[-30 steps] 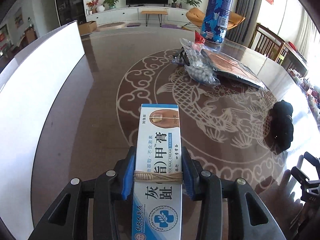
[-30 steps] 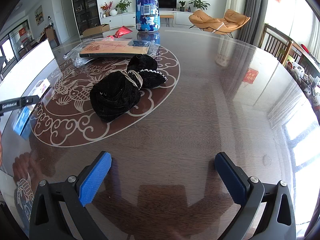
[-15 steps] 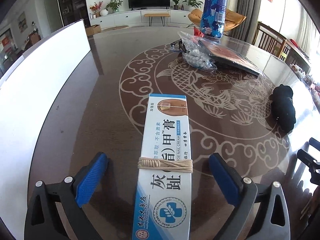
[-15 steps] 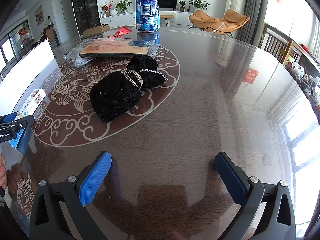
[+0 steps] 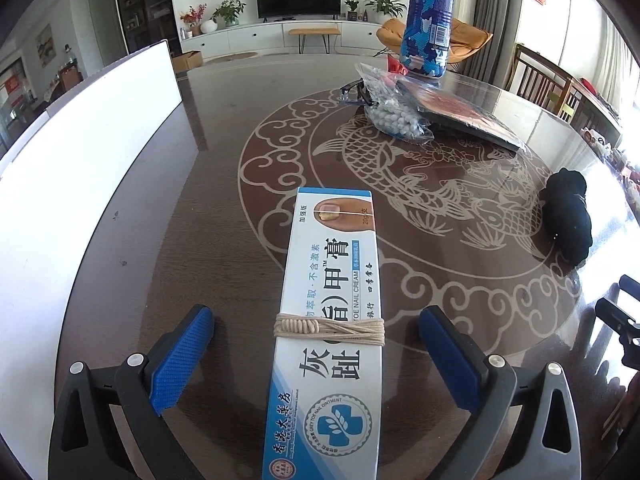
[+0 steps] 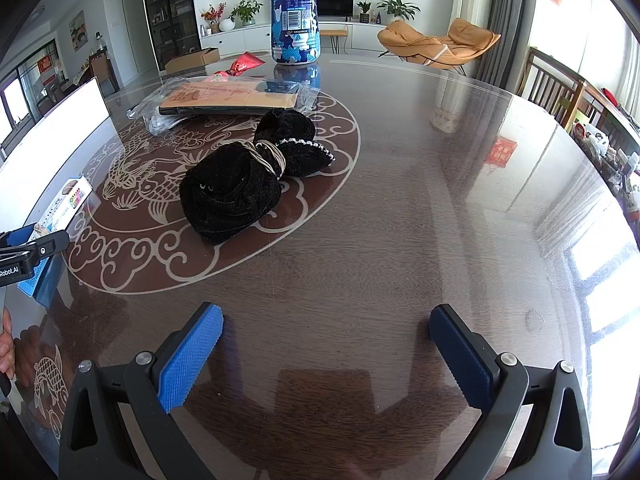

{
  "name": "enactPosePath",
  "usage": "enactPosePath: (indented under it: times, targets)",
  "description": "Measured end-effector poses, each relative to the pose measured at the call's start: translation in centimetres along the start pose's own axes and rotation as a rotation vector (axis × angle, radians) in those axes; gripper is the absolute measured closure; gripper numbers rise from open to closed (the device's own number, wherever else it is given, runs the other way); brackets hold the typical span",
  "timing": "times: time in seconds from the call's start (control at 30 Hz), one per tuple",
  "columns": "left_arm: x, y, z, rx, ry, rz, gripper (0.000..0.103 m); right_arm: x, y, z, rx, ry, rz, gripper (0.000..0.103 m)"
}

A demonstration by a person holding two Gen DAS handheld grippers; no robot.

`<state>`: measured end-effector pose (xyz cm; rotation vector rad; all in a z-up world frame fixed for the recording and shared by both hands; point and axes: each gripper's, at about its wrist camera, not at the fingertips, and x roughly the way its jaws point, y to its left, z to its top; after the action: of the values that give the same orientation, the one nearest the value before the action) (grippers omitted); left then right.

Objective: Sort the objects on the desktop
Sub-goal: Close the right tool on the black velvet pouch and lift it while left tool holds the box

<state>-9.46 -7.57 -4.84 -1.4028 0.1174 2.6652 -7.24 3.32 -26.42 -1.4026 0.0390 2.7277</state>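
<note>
A white and blue toe nail cream box (image 5: pixel 332 320) tied with beige string lies flat on the dark table, between the wide-apart blue pads of my left gripper (image 5: pixel 316 356); neither pad touches it. In the right wrist view the same box (image 6: pixel 66 204) shows at the far left, with the left gripper's finger (image 6: pixel 32 248) beside it. My right gripper (image 6: pixel 326 354) stands open over bare table with nothing between its fingers. A black velvet bundle (image 6: pixel 244 184) tied with string lies ahead of it, also visible as the black bundle (image 5: pixel 570 216) at the right of the left wrist view.
A white board (image 5: pixel 80 152) stands along the table's left side. At the far end are a blue patterned bottle (image 5: pixel 428 16), a bag of white beads (image 5: pixel 394 116) and a flat bagged book (image 5: pixel 460 112). A red packet (image 6: pixel 240 66) lies behind the book. Chairs stand at the right.
My left gripper's jaws opened from gripping the cream box, which now lies free on the table. The gripper drew back slightly. The right gripper stayed still.
</note>
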Motion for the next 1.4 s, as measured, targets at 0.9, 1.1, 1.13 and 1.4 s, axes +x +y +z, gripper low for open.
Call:
enactPosePath:
  times: [0.9, 1.1, 1.13, 1.4]
  targets:
    - [0.1, 0.0, 0.0, -0.004, -0.002, -0.006, 0.000, 4.2, 8.7, 7.9, 0.004, 0.012, 0.161, 0.059]
    - [0.1, -0.1, 0.0, -0.003, -0.003, -0.004, 0.000, 0.5, 11.5, 2.2, -0.226, -0.033, 0.238, 0.059]
    - [0.2, -0.1, 0.0, -0.003, -0.003, -0.003, 0.000, 0.1, 11.6, 1.5, -0.239, -0.042, 0.230, 0.059]
    - [0.2, -0.1, 0.0, -0.004, -0.004, -0.002, 0.000, 0.5, 11.7, 0.8, -0.280, -0.021, 0.202, 0.010]
